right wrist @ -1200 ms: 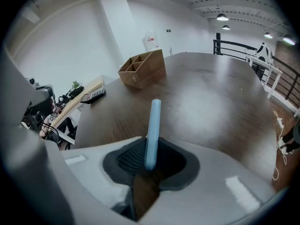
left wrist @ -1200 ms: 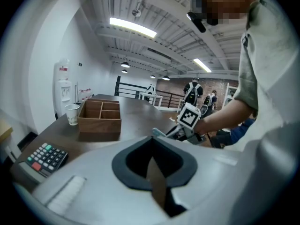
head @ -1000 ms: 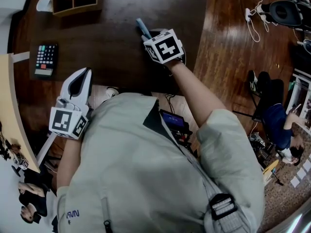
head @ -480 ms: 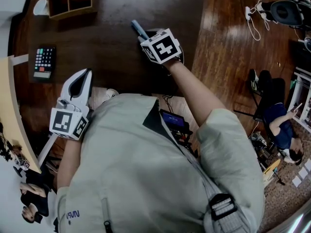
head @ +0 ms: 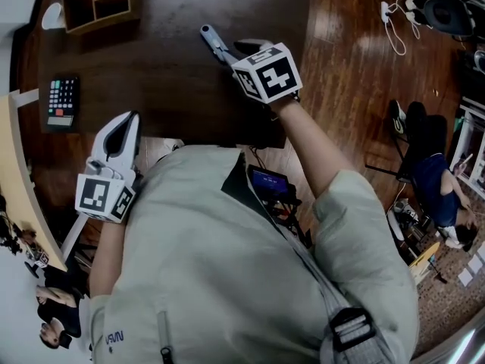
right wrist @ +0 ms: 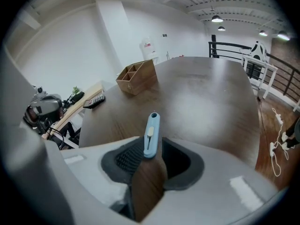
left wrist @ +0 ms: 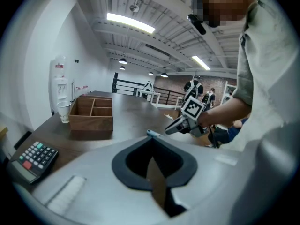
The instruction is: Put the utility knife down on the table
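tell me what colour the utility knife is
Light blue. The utility knife shows best in the right gripper view.

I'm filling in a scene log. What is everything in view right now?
table: one, dark brown, centre
utility knife: one, light blue, lying on table
organiser box: one, wooden, table's far left
cup: one, white, beside box
calculator: one, black, table's left edge
seated person: one, blue top, floor at right
left gripper: one, white, shut, empty
right gripper: one, white, jaws just been opening, knife's end between them
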`<state>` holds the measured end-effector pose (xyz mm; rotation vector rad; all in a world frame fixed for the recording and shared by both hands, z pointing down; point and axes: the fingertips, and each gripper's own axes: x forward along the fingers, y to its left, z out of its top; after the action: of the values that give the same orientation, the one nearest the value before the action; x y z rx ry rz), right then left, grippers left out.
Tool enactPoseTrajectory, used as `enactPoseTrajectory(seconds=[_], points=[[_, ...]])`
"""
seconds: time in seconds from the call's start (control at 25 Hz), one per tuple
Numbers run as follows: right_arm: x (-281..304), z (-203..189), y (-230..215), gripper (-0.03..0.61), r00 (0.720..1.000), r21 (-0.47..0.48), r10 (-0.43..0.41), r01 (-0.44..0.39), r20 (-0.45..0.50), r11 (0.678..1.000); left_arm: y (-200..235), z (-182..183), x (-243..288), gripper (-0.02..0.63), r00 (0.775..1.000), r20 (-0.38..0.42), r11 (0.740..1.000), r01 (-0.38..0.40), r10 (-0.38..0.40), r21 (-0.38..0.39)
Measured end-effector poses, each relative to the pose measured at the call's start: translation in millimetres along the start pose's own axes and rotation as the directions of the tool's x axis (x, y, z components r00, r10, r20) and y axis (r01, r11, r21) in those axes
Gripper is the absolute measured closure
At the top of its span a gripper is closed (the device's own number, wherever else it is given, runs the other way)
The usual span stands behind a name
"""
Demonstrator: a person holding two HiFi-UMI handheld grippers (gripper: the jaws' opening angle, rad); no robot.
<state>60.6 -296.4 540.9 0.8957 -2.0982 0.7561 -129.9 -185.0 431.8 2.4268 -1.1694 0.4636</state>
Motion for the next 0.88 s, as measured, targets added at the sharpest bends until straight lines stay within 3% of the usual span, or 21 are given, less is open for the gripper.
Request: enactPoseTrajectory(seconds=[0.48,0.88], points=[[-53.9,26.9,3.6,0.468,0.996,0.024,-0.013,0.011,0.09,1.0,-5.0,-11.5,-5.0,0.612,1.0,-0.011,1.0,0.0,0.0,-0.024],[-59.1,43.0,33.3,0.468,0.993,-0.008,0.022,-0.022,0.12,1.0,-5.3,-23.1,-17.8,0.612,1.0,-0.003,0.999,-0.019,0.019,-0.05]])
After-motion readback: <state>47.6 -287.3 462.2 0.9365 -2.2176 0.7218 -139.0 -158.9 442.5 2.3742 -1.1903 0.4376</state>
